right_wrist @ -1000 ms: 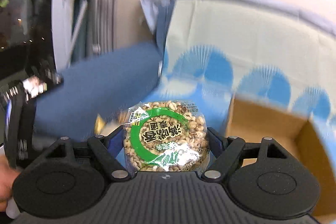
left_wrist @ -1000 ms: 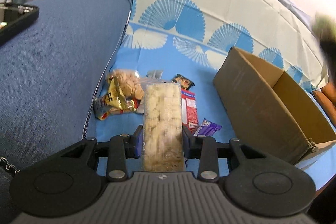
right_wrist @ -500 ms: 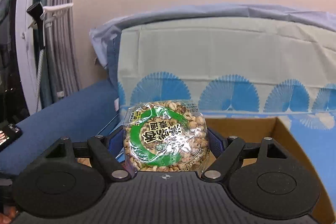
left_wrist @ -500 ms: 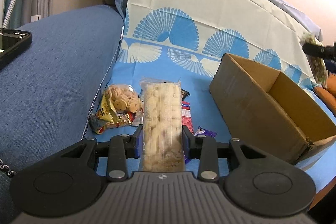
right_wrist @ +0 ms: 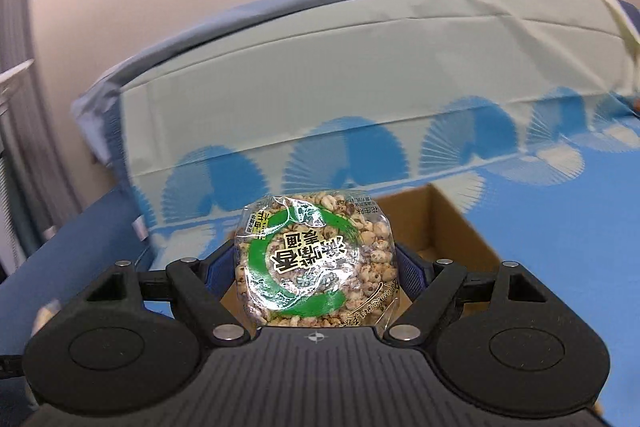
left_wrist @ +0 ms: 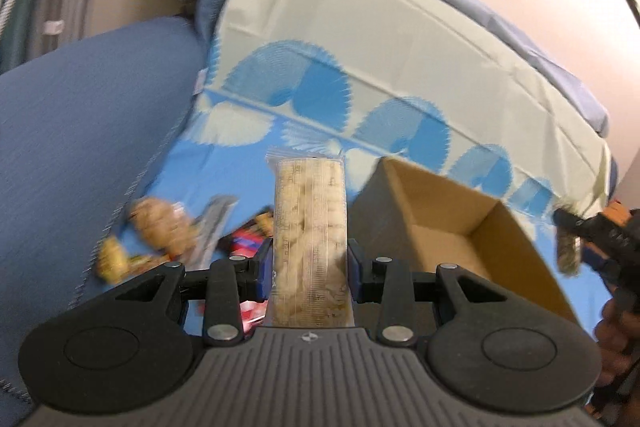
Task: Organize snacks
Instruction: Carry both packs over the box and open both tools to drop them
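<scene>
My left gripper [left_wrist: 309, 261] is shut on a long clear packet of pale puffed snacks [left_wrist: 308, 211], held up off the cloth just left of the open cardboard box [left_wrist: 460, 227]. A pile of loose snacks lies lower left: a cookie bag [left_wrist: 160, 227], a gold packet [left_wrist: 114, 259] and a red packet [left_wrist: 244, 247]. My right gripper [right_wrist: 318, 279] is shut on a round puffed-grain cake packet with a green ring label [right_wrist: 320, 247], above the box [right_wrist: 452, 223]. That gripper [left_wrist: 568, 243] also shows at the box's right side in the left wrist view.
A blue sofa arm [left_wrist: 80, 147] rises on the left. A pale cloth with blue fan prints [left_wrist: 360, 47] covers the seat and backrest. A person's hand [left_wrist: 616, 331] is at the right edge. The box's inside looks bare where visible.
The left gripper rose and swung right toward the box with its packet; the snack pile slid to the lower left. The right gripper rolled and came over the box with the round packet.
</scene>
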A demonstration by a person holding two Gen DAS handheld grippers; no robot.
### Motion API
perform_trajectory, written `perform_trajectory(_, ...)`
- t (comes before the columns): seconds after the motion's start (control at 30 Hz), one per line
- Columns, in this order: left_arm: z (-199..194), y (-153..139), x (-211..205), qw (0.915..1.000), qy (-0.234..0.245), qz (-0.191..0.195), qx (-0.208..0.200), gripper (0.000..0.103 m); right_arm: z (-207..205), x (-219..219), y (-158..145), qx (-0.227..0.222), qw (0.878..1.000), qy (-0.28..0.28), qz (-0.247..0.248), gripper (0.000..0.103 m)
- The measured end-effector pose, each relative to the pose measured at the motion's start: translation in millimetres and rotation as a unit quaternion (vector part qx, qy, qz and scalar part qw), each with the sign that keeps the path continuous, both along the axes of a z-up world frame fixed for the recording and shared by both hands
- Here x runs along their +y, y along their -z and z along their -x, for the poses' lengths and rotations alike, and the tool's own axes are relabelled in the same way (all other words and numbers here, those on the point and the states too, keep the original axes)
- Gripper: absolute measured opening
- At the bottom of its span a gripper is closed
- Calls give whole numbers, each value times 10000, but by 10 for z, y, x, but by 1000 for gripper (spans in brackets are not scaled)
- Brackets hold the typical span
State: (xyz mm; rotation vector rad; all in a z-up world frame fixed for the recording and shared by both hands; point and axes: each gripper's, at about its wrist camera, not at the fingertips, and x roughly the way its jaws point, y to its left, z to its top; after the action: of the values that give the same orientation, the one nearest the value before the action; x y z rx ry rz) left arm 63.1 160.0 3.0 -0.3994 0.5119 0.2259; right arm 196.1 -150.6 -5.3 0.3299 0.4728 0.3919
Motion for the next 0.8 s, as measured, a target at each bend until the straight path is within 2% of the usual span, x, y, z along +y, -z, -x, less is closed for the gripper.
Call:
perform_trajectory(0.3, -693, -240, -730, 9981, 511, 261, -235, 40, -80, -233, 29, 146, 9982, 542, -217, 81)
perform_trajectory(0.5, -1033, -310, -1203, 9956, 864, 189, -313, 40, -127, -290, 54, 230, 9971, 673, -259, 81)
perform_trajectory(0.8, -1225, -289, -1401, 9954, 923, 80, -244, 40, -140, -337, 64, 296, 9961, 762, -316, 82)
